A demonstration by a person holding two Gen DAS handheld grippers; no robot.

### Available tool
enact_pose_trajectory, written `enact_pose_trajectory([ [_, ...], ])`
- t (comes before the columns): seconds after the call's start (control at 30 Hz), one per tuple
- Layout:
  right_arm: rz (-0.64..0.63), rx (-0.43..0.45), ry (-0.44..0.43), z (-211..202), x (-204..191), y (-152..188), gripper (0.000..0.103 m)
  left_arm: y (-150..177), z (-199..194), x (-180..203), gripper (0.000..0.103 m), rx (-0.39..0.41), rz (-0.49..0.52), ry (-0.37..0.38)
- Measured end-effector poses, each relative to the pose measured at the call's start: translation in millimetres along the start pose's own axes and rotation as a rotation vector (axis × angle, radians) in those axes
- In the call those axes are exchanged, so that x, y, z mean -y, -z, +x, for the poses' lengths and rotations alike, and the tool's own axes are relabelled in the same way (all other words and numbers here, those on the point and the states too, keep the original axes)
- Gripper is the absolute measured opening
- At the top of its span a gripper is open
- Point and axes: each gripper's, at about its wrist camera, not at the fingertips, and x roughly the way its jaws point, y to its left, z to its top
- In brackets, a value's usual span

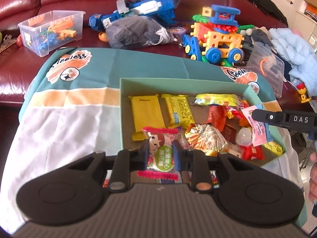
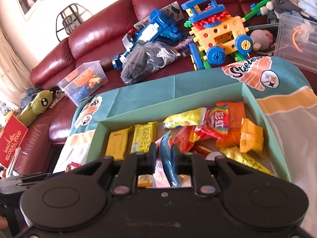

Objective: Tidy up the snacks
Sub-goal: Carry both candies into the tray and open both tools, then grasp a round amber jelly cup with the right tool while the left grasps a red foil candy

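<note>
Mixed snack packets (image 1: pixel 206 119) in green box (image 1: pixel 122 107)

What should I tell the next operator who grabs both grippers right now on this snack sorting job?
Left gripper: shut on the cartoon-girl candy packet, held over the near left edge of the green box.
Right gripper: shut on the pink and blue packet, above the box's near middle.
Done: two yellow bars lie side by side, flat, at the box's left end.
Left: the right half is a loose heap of red, orange and yellow packets, overlapping, unsorted. Both held packets need a place. The box sits on a teal cloth in front of the toy-strewn sofa.
</note>
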Motion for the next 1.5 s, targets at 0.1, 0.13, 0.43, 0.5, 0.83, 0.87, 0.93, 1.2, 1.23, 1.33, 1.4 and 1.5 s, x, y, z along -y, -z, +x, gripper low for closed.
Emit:
enact_pose_trajectory([
  [0.1,0.001,-0.008,0.002,12.5,0.3,-0.9,0.015,-2.6,10.0,0.7,0.024,-0.013,-0.003,-0.004],
  [0.13,0.001,-0.010,0.003,15.8,0.1,-0.8,0.015,-2.8,12.1,1.4,0.024,-0.015,-0.004,-0.005],
  [0.43,0.027,-0.016,-0.018,26.7,3.1,-1.6,0.037,-8.2,19.4,2.4,0.076,-0.008,-0.013,-0.068],
  [0.5,0.034,-0.008,-0.016,24.4,4.0,-1.5,0.067,-6.6,15.4,0.9,0.095,0.014,-0.020,-0.083],
  [0.83,0.010,0.030,0.031,6.4,2.0,6.2,0.103,3.5,3.4,-0.9,0.103,0.015,-0.052,-0.072],
  [0.87,0.007,0.027,0.032,4.9,1.4,8.0,0.103,4.7,2.5,0.4,0.103,0.013,-0.049,-0.070],
  [0.93,0.004,0.022,0.032,1.7,0.3,12.1,0.103,7.4,0.0,3.5,0.103,0.011,-0.043,-0.067],
  [1.2,0.000,0.012,0.031,-16.5,-1.0,25.0,0.103,17.1,-13.5,12.5,0.103,0.017,-0.028,-0.050],
  [1.23,0.001,0.013,0.031,-19.1,-0.4,26.2,0.103,18.7,-15.8,13.3,0.103,0.019,-0.026,-0.048],
  [1.33,0.003,0.017,0.035,-26.9,1.1,30.7,0.103,24.8,-21.3,14.1,0.103,0.021,-0.022,-0.044],
  [1.4,0.001,0.020,0.042,-31.8,2.1,34.8,0.103,29.7,-24.7,12.9,0.103,0.019,-0.023,-0.043],
  [1.5,0.000,0.026,0.050,-40.4,6.1,46.2,0.103,41.0,-29.7,8.2,0.103,0.015,-0.030,-0.038],
])
